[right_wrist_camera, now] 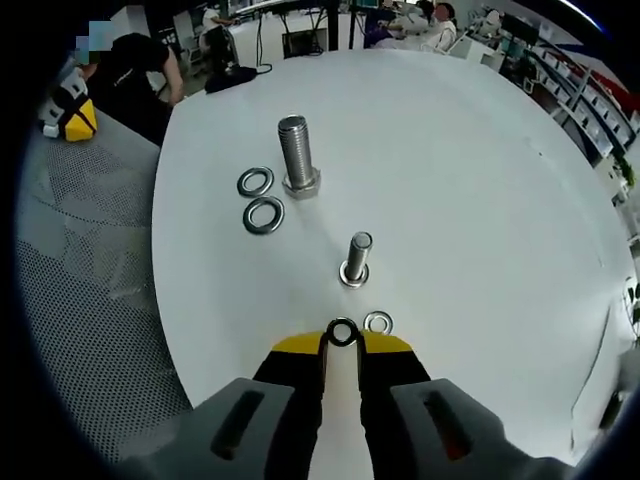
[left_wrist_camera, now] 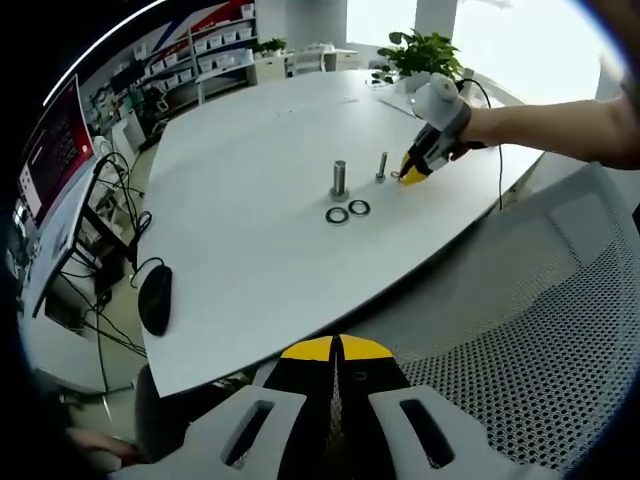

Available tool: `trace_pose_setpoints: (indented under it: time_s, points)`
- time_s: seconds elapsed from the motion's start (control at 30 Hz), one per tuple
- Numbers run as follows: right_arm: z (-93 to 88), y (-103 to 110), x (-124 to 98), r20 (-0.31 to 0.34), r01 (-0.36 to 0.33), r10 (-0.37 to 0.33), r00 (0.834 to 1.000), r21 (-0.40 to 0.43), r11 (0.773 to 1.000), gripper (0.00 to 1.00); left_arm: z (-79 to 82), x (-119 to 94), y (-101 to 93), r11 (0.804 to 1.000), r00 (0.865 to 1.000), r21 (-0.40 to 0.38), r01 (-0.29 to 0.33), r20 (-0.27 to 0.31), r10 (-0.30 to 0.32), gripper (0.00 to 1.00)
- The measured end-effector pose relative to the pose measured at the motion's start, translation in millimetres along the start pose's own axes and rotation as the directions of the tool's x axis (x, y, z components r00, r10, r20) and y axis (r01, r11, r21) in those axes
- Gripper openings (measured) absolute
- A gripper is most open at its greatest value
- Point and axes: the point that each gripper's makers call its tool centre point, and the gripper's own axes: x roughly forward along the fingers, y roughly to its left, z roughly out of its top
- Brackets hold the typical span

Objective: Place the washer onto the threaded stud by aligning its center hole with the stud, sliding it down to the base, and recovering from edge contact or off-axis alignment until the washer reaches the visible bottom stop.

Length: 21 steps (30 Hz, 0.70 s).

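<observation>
Right gripper (right_wrist_camera: pixel 342 340) pinched a small washer (right_wrist_camera: pixel 342 332) at its tips, near the desk (right_wrist_camera: pixel 480 170) edge; the washer's lower rim was hidden. A second small washer (right_wrist_camera: pixel 378 322) lay beside it. Beyond: thin stud (right_wrist_camera: pixel 357 257), two large washers (right_wrist_camera: pixel 263 215), thick stud (right_wrist_camera: pixel 297 155). Left gripper (left_wrist_camera: pixel 336 350) stood closed, off the desk.

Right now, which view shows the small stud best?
The right gripper view: the small stud stands upright just ahead of the right hand-held gripper, with a washer already at its base. In the left gripper view the same stud is far off and tiny.
</observation>
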Motion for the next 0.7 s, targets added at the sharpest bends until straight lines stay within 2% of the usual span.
trace_pose_setpoints:
  time_s: [0.6,0.7]
  points:
    - [29.9,-6,-32,0.080,0.028,-0.030,0.996,0.015,0.999,0.14,0.0,-1,-0.7,1.000,1.000,-0.003,-0.003,0.001,0.003,0.00]
    - [35.5,-11,-31,0.093,0.027,-0.029,0.995,0.019,0.999,0.14,0.2,-1,-1.0,1.000,1.000,-0.004,-0.003,0.002,0.003,0.00]
